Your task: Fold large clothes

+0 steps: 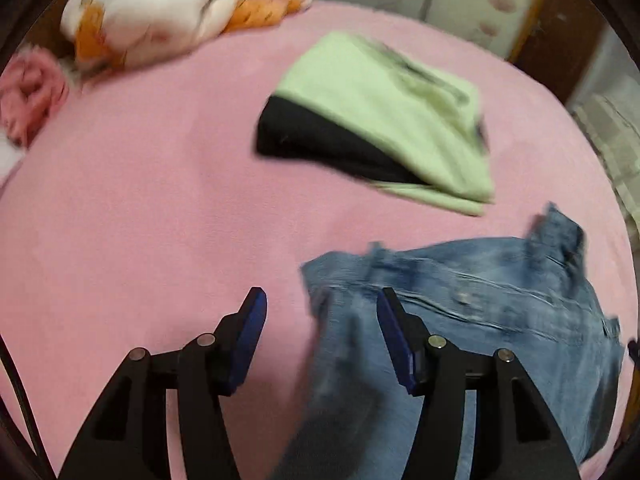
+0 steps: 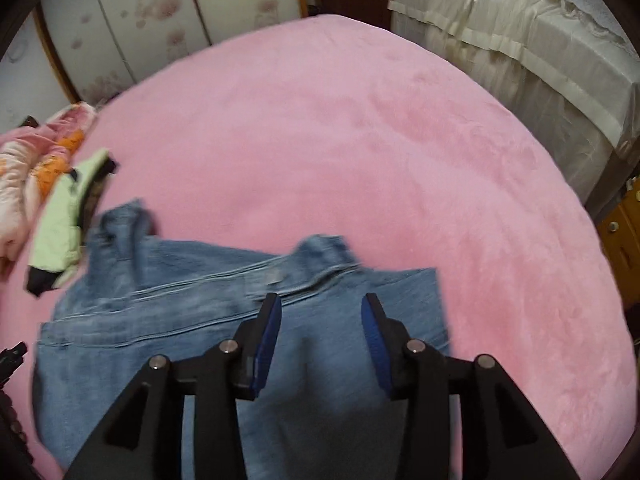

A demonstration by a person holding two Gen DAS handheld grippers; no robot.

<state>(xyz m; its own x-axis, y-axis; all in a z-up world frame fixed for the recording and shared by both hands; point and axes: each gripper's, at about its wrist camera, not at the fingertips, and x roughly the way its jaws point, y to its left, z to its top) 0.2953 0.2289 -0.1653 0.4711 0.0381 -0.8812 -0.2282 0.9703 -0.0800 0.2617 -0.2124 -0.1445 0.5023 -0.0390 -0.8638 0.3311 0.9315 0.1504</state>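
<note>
Blue denim jeans (image 1: 480,304) lie folded on the pink bed cover (image 1: 152,208). In the left wrist view my left gripper (image 1: 320,308) hovers above their left edge, jaws apart, nothing pinched between the blue pads. The right wrist view shows the same jeans (image 2: 168,320) spread below my right gripper (image 2: 320,312), which also stands open over the cloth near the waistband, with no fabric gripped. The picture is blurred by motion.
A folded green and black garment (image 1: 384,120) lies further back on the bed, also visible as the green garment (image 2: 68,216). A floral quilt (image 1: 160,4) is bunched at the far left. A cream-covered piece of furniture (image 2: 520,48) stands beside the bed on the right.
</note>
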